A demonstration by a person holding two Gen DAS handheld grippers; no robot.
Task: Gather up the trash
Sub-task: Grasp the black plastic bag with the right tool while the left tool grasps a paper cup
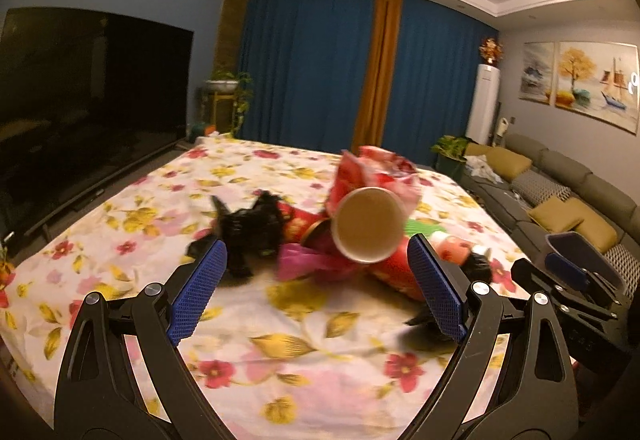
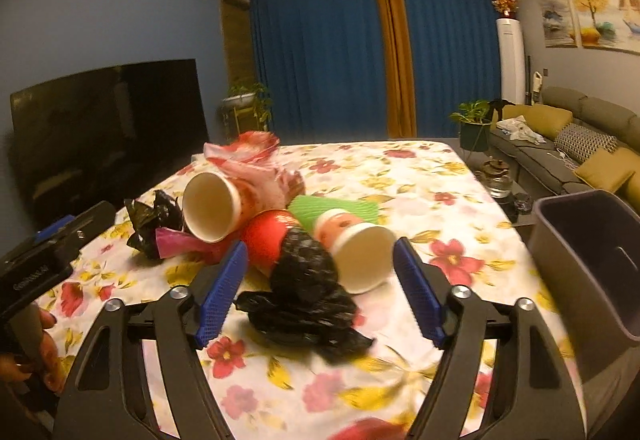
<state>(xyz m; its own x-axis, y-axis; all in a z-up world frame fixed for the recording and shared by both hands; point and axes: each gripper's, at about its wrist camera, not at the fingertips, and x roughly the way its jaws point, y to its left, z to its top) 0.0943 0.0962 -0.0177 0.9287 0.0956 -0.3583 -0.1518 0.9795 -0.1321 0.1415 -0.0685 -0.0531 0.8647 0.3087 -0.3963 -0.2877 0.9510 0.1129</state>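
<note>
Item 1. Left gripper (image 1: 316, 280): jaws spread wide, nothing between the pads; it points at the trash pile across the table's (image 1: 280, 372) near edge.

Item 2. Right gripper (image 2: 320, 284): jaws well apart, holding nothing. A crumpled black bag (image 2: 308, 300) lies on the cloth between the two fingers; the pads do not press on it.

Item 3. Bin (image 2: 592, 272): dark, open-topped, just off the table's right edge beside the right gripper. What shows of its inside looks empty.

Item 4. Trash, all in one heap at mid-table, clear of every edge:
- white cup (image 2: 360, 256) on its side, mouth toward the near edge, touching the black bag;
- red can (image 2: 268, 236) behind the bag;
- green mesh sleeve (image 2: 336, 209) behind the white cup;
- second cup (image 2: 210, 205), mouth toward the camera, leaning on a red-and-white wrapper (image 2: 256, 159);
- magenta scrap (image 2: 180, 240) and a second black bag (image 2: 154, 220) on the heap's left side.

Item 5. Progress, as judged: collection scarcely begun; every piece listed is on the table, none held.

Item 6. Obstructions: pieces overlap, so lifting one may drag or roll a neighbour. The bin's near wall stands above table height beside the right gripper.

Item 7. Surroundings: television (image 2: 108, 127) past the left edge, sofa (image 2: 580, 143) right, blue curtains (image 2: 320, 51) beyond the far edge.
</note>
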